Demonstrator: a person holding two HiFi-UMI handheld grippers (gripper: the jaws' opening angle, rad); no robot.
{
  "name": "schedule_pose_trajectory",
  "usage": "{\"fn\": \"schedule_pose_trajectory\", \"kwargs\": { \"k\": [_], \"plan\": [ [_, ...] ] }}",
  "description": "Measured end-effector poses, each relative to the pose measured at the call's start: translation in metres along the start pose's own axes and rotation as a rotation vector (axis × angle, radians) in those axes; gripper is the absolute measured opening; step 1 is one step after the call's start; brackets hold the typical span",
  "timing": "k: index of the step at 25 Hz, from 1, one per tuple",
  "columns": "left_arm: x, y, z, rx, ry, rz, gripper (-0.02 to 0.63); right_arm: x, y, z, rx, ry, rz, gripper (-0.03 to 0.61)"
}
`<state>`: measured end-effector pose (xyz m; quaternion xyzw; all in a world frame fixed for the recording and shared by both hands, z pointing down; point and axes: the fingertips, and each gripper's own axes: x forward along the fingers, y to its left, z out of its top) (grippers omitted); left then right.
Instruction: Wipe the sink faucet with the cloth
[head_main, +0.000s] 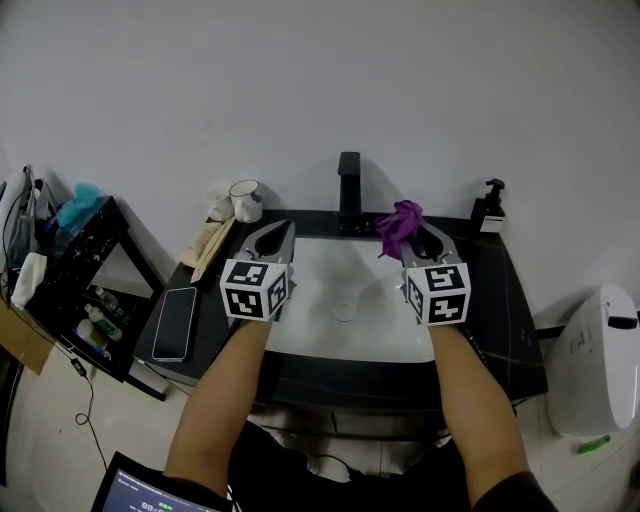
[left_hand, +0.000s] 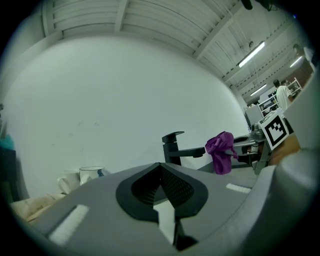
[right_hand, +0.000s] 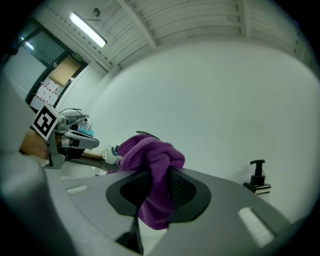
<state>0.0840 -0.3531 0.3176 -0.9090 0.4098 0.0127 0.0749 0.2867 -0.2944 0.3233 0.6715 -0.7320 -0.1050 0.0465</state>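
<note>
a person stands at a black table (head_main: 505, 300) with a white sink (head_main: 300, 335) set into it, holding 1 tool in each hand above the basin. a black faucet (head_main: 348, 180) rises at the back of the sink, against a plain white wall.

the right tool (head_main: 418, 240) is clamped on a purple cloth (head_main: 399, 226). the right gripper view shows the cloth bunched between the 2 jaws, spilling over the top and hanging below them. in the head view the cloth hangs in the air just to the right of the faucet, near it. no view shows the 2 touching.

the left tool (head_main: 281, 230) has its jaws brought together with nothing between them. it hovers over the left side of the basin, left of the faucet.

a white mug (head_main: 246, 200) sits at the back left of the table, a phone (head_main: 174, 322) lies at its left edge, and a soap dispenser (head_main: 489, 208) stands at the back right.

judging by this, the cloth is already in hand and brought up close to the faucet, so pickup and approach look done. the wiping itself looks not yet begun: the cloth has to be pressed to the faucet and drawn over its spout and column.
</note>
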Motion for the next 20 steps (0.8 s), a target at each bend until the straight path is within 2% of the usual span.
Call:
{"fn": "schedule_pose_trajectory", "kwargs": {
  "k": [20],
  "plan": [
    [-0.002, 0.004, -0.003, -0.011, 0.008, 0.015, 0.017, -0.003, 0.014, 0.003, -0.06, -0.011, 0.025, 0.092]
  ]
}}
